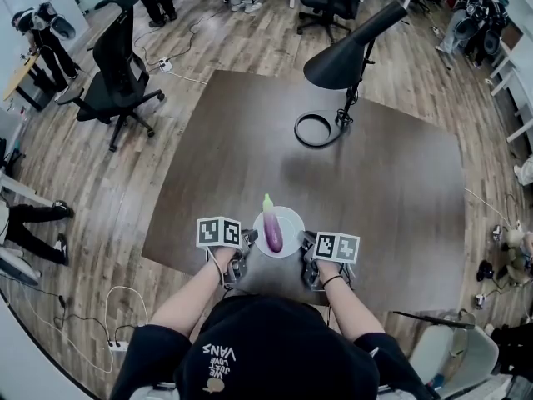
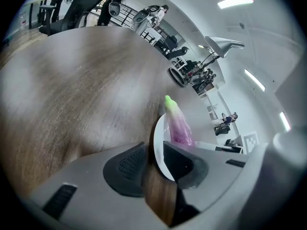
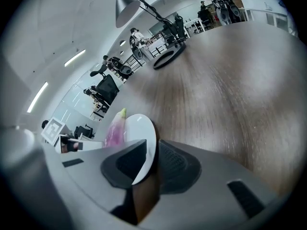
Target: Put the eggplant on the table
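Observation:
A purple eggplant [image 1: 272, 228] with a green stem lies on a white plate [image 1: 288, 218] near the table's front edge. My left gripper [image 1: 244, 251] is shut on the plate's left rim and my right gripper [image 1: 306, 253] is shut on its right rim. In the left gripper view the plate [image 2: 158, 145] stands edge-on between the jaws, with the eggplant [image 2: 178, 123] beyond it. In the right gripper view the plate [image 3: 143, 143] is likewise pinched, and the eggplant [image 3: 115, 130] shows to its left.
The dark wooden table [image 1: 391, 182] stretches ahead. A black desk lamp [image 1: 350, 57] with a ring base [image 1: 315, 129] stands at its far side. Office chairs [image 1: 117, 65] and cables lie on the floor to the left.

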Demonstrator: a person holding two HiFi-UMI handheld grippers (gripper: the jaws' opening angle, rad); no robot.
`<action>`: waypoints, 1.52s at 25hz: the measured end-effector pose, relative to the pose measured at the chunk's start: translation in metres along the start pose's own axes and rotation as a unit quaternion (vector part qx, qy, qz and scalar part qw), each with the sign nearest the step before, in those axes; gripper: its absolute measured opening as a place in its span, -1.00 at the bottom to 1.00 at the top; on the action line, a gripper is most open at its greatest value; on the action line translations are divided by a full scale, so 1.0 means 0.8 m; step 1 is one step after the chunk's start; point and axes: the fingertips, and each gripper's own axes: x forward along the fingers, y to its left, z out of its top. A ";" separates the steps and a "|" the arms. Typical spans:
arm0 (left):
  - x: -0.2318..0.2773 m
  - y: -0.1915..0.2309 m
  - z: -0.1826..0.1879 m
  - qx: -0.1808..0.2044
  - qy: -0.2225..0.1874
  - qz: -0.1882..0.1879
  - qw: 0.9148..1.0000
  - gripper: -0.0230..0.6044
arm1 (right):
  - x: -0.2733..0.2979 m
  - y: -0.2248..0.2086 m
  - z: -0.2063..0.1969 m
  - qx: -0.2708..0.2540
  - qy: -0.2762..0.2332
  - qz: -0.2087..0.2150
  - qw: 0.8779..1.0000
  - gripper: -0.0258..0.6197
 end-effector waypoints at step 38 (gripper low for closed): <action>-0.128 -0.099 0.050 0.197 -0.248 -0.012 0.948 -0.89 | -0.116 0.090 0.056 -0.175 -0.185 0.039 0.966 -0.86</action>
